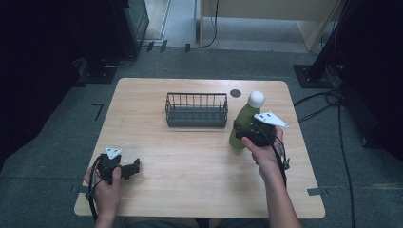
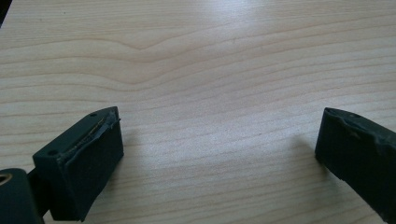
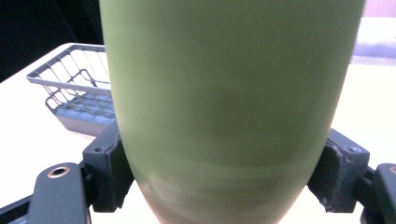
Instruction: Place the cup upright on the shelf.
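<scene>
A green bottle (image 1: 242, 124) with a white cap stands at the table's right, beside the wire basket (image 1: 196, 110). My right gripper (image 1: 251, 134) is shut on the bottle's body; in the right gripper view the green bottle (image 3: 229, 102) sits squeezed between both jaws, pads (image 3: 111, 170) pressed against its sides. My left gripper (image 1: 129, 169) rests low at the table's front left, open. In the left gripper view my left gripper (image 2: 219, 154) has its jaws wide apart over bare wood.
The dark wire basket (image 3: 77, 91) is empty and sits at the table's middle back. A small black disc (image 1: 235, 93) lies behind it near the far edge. Cables and dark equipment stands surround the wooden table (image 1: 190, 161) on the floor.
</scene>
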Motion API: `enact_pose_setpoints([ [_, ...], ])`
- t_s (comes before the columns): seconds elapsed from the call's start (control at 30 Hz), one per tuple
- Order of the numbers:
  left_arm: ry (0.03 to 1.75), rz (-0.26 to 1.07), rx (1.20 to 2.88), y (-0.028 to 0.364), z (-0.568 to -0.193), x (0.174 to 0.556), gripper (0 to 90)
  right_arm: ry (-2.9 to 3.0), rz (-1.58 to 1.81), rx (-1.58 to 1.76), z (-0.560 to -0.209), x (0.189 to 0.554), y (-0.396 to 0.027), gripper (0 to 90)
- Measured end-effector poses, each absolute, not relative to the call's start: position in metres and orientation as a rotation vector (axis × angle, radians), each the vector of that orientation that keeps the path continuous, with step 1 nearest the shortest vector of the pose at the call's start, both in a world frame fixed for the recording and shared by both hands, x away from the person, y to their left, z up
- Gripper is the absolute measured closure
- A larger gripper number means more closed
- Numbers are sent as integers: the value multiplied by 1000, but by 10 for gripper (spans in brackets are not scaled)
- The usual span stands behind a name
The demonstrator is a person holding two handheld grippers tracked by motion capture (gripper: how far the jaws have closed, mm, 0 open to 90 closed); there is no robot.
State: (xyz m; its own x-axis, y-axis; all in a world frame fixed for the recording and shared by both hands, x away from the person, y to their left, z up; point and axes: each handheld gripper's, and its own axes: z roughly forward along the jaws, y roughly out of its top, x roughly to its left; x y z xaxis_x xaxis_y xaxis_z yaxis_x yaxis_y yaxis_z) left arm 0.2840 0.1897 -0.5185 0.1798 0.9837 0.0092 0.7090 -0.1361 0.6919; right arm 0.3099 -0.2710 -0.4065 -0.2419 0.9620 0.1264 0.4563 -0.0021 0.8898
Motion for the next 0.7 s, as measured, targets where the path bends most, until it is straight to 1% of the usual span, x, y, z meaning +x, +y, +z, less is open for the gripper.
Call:
enact_pose_setpoints([
  [0.43,1587,647,1910,190,-519,284,16,1776,1283,1377,-377,321,-236,206],
  [0.7,1587,648,1910,190,-519,284,16,1752,1347,1314,-362,326,-221,207],
])
